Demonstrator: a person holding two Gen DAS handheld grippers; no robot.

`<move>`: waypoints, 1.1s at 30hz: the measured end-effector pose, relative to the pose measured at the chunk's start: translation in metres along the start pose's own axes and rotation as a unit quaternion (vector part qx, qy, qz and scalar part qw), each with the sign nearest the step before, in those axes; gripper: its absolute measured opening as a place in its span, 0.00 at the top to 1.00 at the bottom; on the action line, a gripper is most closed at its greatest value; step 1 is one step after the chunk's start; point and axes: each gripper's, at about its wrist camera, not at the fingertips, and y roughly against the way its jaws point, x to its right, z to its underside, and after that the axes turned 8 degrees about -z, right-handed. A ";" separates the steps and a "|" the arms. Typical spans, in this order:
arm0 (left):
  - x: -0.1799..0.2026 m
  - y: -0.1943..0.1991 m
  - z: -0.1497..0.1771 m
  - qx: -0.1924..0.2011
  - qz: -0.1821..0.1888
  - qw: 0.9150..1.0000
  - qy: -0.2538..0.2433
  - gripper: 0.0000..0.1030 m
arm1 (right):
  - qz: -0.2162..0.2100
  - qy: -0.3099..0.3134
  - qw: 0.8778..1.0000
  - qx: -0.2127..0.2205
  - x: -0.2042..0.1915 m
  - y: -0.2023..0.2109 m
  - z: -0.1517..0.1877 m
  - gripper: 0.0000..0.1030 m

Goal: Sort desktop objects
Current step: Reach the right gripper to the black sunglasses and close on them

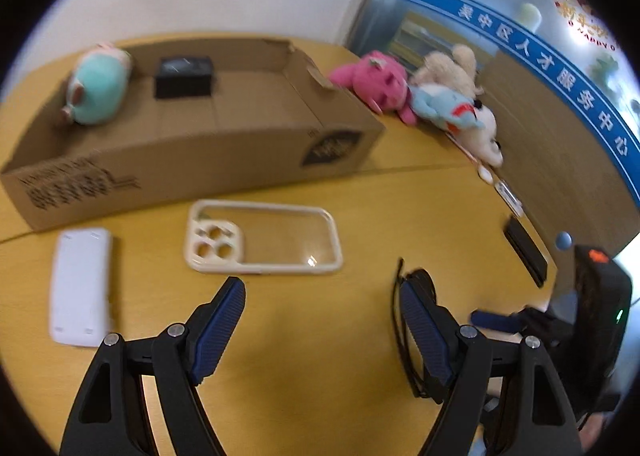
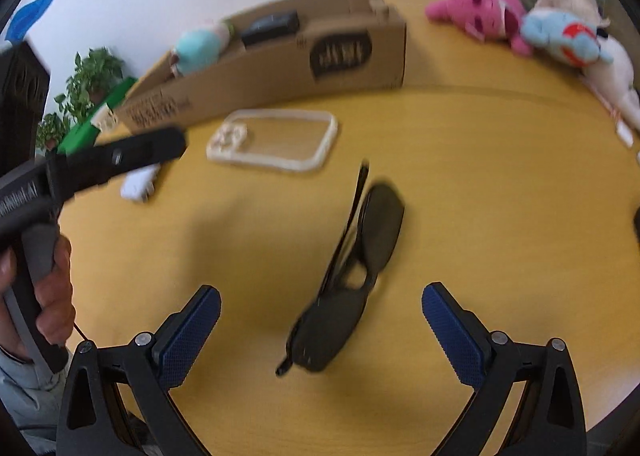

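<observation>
Hiding behind left finger (image 1: 424, 336), sunglasses (image 1: 418, 288), blurred toys (image 1: 384, 84)

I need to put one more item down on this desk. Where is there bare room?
Bare tabletop lies right of the sunglasses, short of the plush toys. The cardboard box has free floor right of its black box. The strip holding the phone case and white pack is crowded.

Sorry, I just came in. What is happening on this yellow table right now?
A person is sorting desk items with two tools. The right hand-held gripper is open around the black sunglasses on the yellow table, not yet gripping. The left hand-held gripper is open and empty, near the clear phone case. The brown cardboard box already holds a teal plush toy and a small black box.
</observation>
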 end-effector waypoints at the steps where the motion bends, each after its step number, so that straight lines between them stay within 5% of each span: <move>1: 0.005 -0.008 0.001 -0.011 0.014 1.000 -0.003 0.23 | 0.006 0.004 1.000 -0.011 -0.002 -0.009 0.008 0.05; 5: 0.022 -0.036 0.004 -0.049 0.065 0.997 -0.015 0.24 | 0.031 0.019 0.999 -0.030 -0.007 -0.030 0.025 0.21; 9: 0.035 -0.065 0.005 -0.084 0.098 0.992 -0.015 0.24 | 0.076 0.060 0.995 -0.005 -0.016 -0.031 0.036 0.30; 14: 0.053 -0.085 0.004 -0.104 0.119 0.987 -0.024 0.24 | 0.084 0.065 0.994 0.023 -0.011 -0.024 0.039 0.59; 19: 0.070 -0.100 0.005 -0.121 0.136 0.983 -0.030 0.28 | 0.082 0.078 0.993 0.033 -0.014 -0.026 0.040 0.67; 23: 0.064 -0.104 0.006 -0.118 0.127 0.985 -0.011 0.59 | 0.082 0.087 0.992 0.038 -0.019 -0.028 0.041 0.69; 33: 0.047 -0.092 0.009 -0.111 0.103 0.988 0.016 0.64 | 0.092 0.128 0.986 0.054 -0.047 -0.029 0.043 0.72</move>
